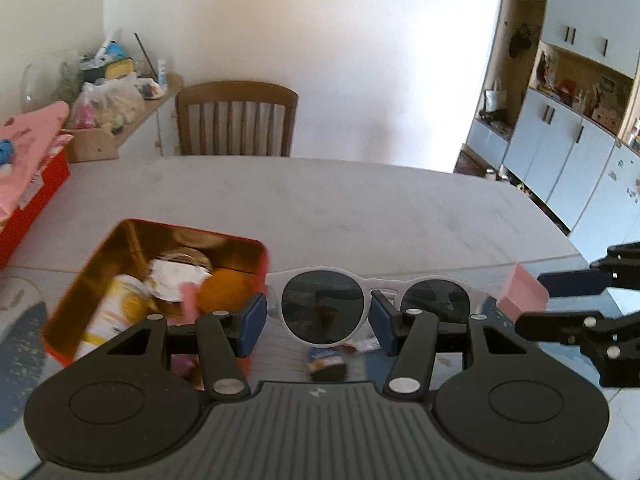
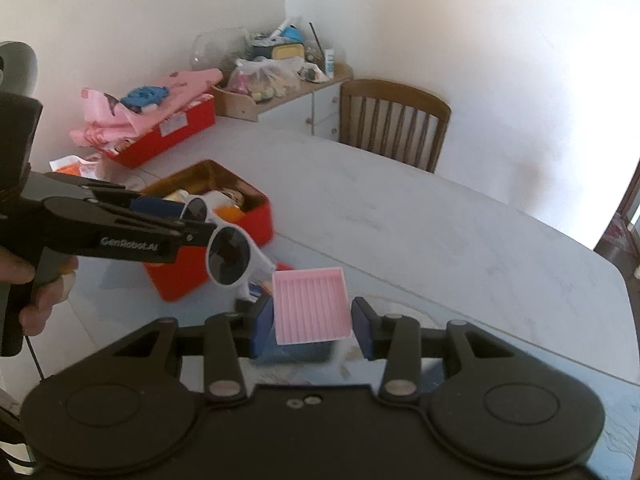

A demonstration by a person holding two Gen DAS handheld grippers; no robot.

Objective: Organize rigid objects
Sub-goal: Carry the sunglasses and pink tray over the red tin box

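White-framed sunglasses (image 1: 434,300) with dark round lenses hang in the air, and my left gripper (image 1: 317,320) is shut on them across one lens. The right wrist view shows that gripper (image 2: 188,220) from the side, with the sunglasses (image 2: 228,256) sticking out of its tips and a hand on its handle. My right gripper (image 2: 313,326) is shut on a pink ridged tray (image 2: 310,304), held above the table. In the left wrist view the right gripper (image 1: 540,304) holds the tray (image 1: 524,292) just right of the sunglasses. An open red tin (image 1: 192,230) with several items stands below left.
The red tin (image 2: 188,276) stands on a pale marble table (image 2: 440,232). A red box under pink cloth (image 2: 168,128) sits at the far left. A wooden chair (image 1: 236,120) stands at the far side. Small wrappers (image 1: 326,362) lie under my left gripper.
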